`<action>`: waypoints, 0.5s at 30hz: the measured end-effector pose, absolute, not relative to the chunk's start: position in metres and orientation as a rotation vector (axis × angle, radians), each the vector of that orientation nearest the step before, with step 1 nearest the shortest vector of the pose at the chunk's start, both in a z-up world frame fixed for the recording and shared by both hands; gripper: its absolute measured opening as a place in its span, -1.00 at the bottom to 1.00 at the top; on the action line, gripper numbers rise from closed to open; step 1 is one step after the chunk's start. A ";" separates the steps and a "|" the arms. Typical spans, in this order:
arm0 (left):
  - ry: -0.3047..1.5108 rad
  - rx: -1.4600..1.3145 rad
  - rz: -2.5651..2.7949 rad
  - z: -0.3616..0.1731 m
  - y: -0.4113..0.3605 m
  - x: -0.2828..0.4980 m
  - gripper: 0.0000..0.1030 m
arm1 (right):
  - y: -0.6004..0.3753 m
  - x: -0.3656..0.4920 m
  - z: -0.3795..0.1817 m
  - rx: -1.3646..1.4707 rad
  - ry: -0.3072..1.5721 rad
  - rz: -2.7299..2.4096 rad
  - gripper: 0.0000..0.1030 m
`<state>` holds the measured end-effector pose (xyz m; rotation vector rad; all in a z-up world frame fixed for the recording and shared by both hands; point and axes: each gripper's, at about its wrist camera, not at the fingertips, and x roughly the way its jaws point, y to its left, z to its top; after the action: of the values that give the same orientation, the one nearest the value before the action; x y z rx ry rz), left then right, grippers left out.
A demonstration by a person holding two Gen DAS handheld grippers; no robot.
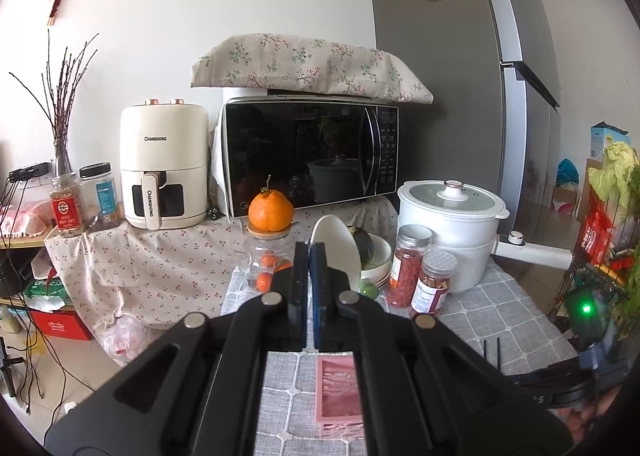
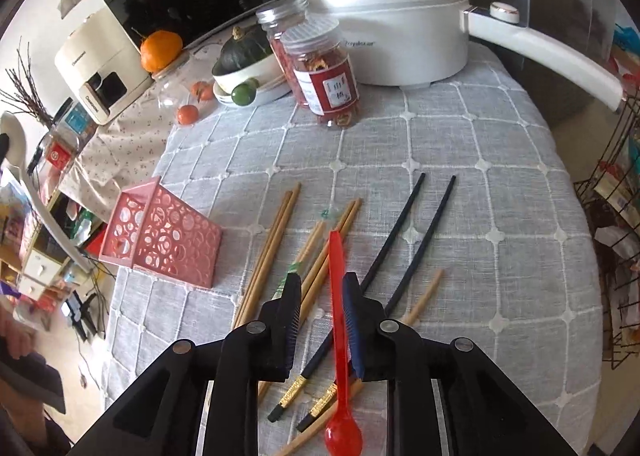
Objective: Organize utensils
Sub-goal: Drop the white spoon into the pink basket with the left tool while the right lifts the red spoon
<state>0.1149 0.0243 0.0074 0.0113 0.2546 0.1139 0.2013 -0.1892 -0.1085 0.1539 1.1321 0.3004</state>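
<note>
Holder: pink perforated basket [image 2: 162, 234] is lying on its side on the grey quilted surface [image 2: 480, 216], apparently holding nothing yet
Chopsticks, wooden: several [image 2: 276, 240] are lying loose beside the basket
Chopsticks, black: one pair [image 2: 408, 240] is lying crossed among the wooden ones
Red spoon: red plastic spoon [image 2: 338, 320] is lying between the right gripper [image 2: 320, 296] jaws, touching the blue pad; jaws are standing slightly apart, grip not confirmed
White spoon: large white spoon [image 1: 336, 252] is being held upright by the left gripper [image 1: 308, 256], jaws closed on its handle
Progress: sorting is looking barely begun; every utensil is waiting outside the basket, which is needing to be stood up
</note>
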 end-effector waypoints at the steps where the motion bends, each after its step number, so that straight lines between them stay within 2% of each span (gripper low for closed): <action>1: 0.253 0.010 0.110 0.009 0.024 0.113 -0.97 | -0.185 0.205 -0.114 0.146 1.145 0.309 -0.55; 12: 0.288 -0.008 0.108 0.003 0.035 0.117 -0.97 | -0.170 0.222 -0.154 0.025 1.222 0.273 -0.56; 15: 0.296 -0.008 0.109 0.001 0.035 0.119 -0.97 | -0.171 0.223 -0.156 0.020 1.234 0.273 -0.68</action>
<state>0.1189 0.0348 0.0012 -0.0078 0.2962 0.1088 0.2228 -0.1712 -0.1558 0.0202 1.2338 0.2726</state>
